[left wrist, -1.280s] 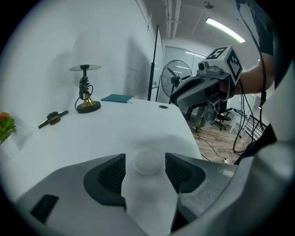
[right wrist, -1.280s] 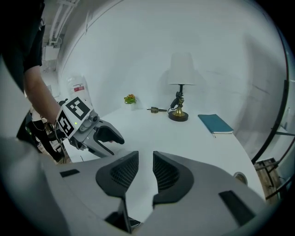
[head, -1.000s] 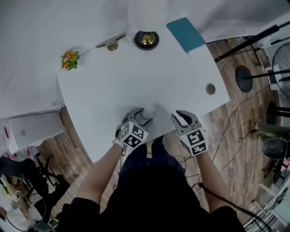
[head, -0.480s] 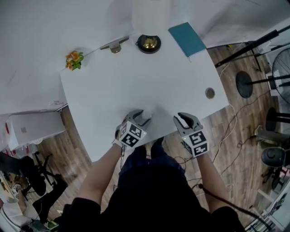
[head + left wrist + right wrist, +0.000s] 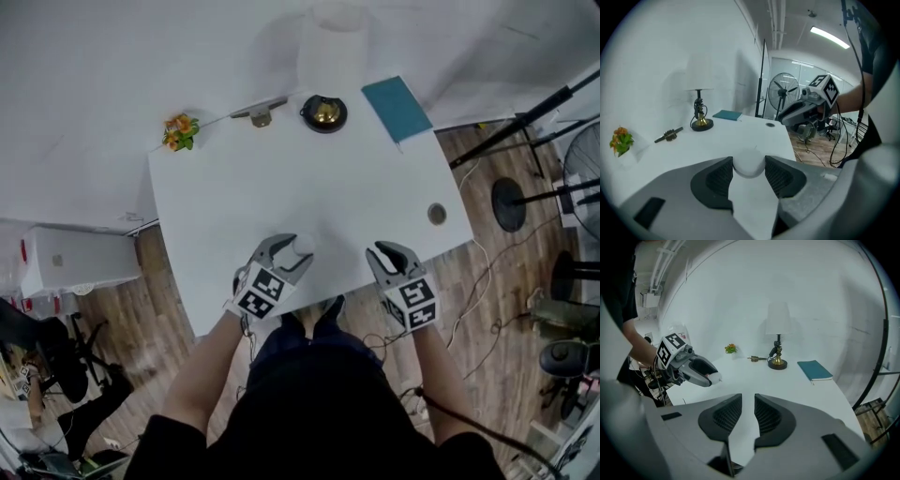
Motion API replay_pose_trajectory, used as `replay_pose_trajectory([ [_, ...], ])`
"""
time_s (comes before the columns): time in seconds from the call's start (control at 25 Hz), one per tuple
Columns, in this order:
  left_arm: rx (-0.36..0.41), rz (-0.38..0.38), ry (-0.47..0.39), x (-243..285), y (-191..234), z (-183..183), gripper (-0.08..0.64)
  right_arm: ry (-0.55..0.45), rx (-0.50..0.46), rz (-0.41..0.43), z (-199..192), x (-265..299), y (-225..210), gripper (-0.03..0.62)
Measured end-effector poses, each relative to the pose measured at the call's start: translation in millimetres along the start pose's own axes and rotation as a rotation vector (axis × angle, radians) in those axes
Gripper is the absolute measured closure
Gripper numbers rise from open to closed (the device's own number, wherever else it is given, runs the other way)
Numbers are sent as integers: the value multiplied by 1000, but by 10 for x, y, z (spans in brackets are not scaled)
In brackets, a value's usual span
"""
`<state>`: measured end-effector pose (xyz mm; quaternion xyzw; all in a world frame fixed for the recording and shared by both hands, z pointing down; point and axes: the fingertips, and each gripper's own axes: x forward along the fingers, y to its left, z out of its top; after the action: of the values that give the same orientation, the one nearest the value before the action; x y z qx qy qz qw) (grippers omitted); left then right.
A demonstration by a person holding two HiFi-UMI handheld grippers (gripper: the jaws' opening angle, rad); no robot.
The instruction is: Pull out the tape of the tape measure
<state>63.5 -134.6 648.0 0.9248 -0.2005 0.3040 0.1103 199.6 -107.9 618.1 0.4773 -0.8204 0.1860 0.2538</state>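
The left gripper [image 5: 292, 253], jaws just closed on the white tape measure [image 5: 749, 161] at lower centre, should hold firm while the empty, slightly parted right gripper [image 5: 392, 255] seeks the tape end.

A white table [image 5: 281, 187] stands on wood floor [image 5: 164, 314] against a white wall [image 5: 84, 84].

left claw [image 5: 289, 251] closed on white tape measure [image 5: 749, 165], lifted off table [image 5: 309, 187]
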Motion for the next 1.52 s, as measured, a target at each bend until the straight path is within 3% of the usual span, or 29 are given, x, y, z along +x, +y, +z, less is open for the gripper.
replay_pose_trajectory([
  [0.28, 151, 31, -134, -669, -31, 784, 347, -100, -123, 27, 712, -215, 164, 499],
  [0.56, 282, 97, -239, -1276, -81, 1457, 348, -261, -315, 14, 1583, -593, 417, 495],
  [0.76, 358, 165, -360, -1684, -129, 1965, 348, -384, -488, -13, 2208, -942, 674, 492],
  [0.92, 486, 243, -381, -1891, -191, 2269, 348, -459, -688, -68, 2603, -1189, 840, 494],
  [1.08, 596, 312, -376, -2001, -241, 2435, 348, -436, -877, -121, 2721, -1261, 958, 494],
  [1.24, 666, 338, -368, -2055, -334, 2481, 348, -409, -978, -135, 2703, -1245, 1104, 494],
  [1.52, 676, 333, -359, -2095, -355, 2433, 348, -363, -1110, -167, 2690, -1122, 1232, 502],
])
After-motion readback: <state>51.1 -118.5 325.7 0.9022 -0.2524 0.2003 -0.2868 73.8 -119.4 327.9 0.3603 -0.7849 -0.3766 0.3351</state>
